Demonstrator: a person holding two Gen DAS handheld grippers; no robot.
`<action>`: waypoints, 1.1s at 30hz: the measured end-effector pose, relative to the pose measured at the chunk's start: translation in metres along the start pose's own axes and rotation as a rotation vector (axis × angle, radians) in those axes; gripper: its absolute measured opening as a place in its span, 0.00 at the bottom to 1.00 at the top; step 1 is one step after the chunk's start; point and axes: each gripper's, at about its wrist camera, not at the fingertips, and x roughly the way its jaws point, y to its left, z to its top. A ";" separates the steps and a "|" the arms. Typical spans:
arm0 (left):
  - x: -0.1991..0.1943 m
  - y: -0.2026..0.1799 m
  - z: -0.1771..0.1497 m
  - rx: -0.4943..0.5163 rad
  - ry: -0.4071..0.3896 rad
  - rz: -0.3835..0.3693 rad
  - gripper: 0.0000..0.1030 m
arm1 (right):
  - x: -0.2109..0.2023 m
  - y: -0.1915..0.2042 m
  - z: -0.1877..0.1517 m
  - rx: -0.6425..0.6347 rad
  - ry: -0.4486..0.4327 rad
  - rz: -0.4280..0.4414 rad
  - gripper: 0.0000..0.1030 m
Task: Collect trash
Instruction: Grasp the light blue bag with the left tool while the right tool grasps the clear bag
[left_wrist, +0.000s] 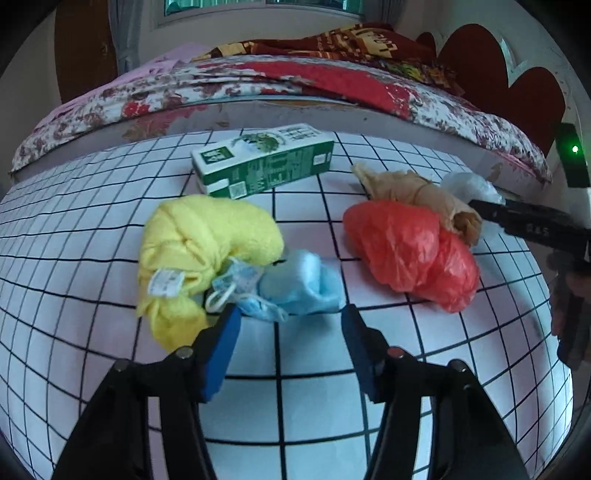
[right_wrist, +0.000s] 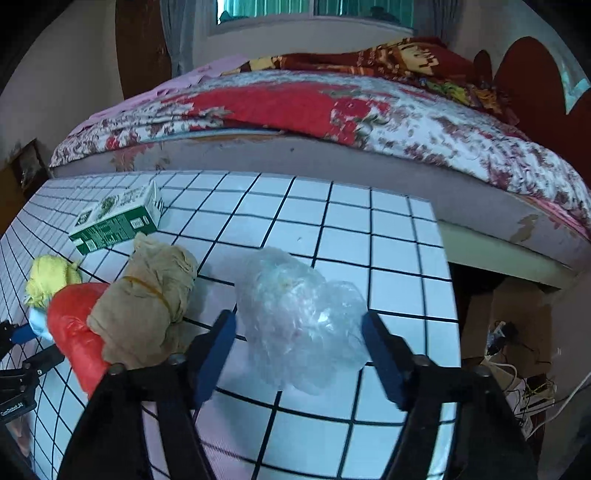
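carton behind towel, bags right

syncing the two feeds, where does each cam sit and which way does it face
Left wrist: on the left gripper, facing the bed across the table, mask ahead; own open fingers show.
Right wrist: on the right gripper, same heading, clear bag between open fingers.
Shared: carton, red bag, each other's gripper.

Your left wrist cam sits low over the gridded desk, close in, facing the bed. Your right wrist cam faces the same way from farther right, near the desk's right edge. Both share the green carton, red bag, and each other's gripper at frame edge.
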 end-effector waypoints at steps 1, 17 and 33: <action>0.003 0.000 0.001 -0.004 0.006 -0.008 0.51 | 0.002 0.000 0.000 0.000 0.004 0.007 0.54; -0.022 0.000 0.014 0.007 -0.126 -0.039 0.69 | -0.016 -0.002 -0.006 0.012 -0.054 0.004 0.75; 0.024 -0.009 0.031 0.097 -0.052 -0.043 0.24 | 0.001 0.004 0.003 -0.006 -0.041 0.039 0.47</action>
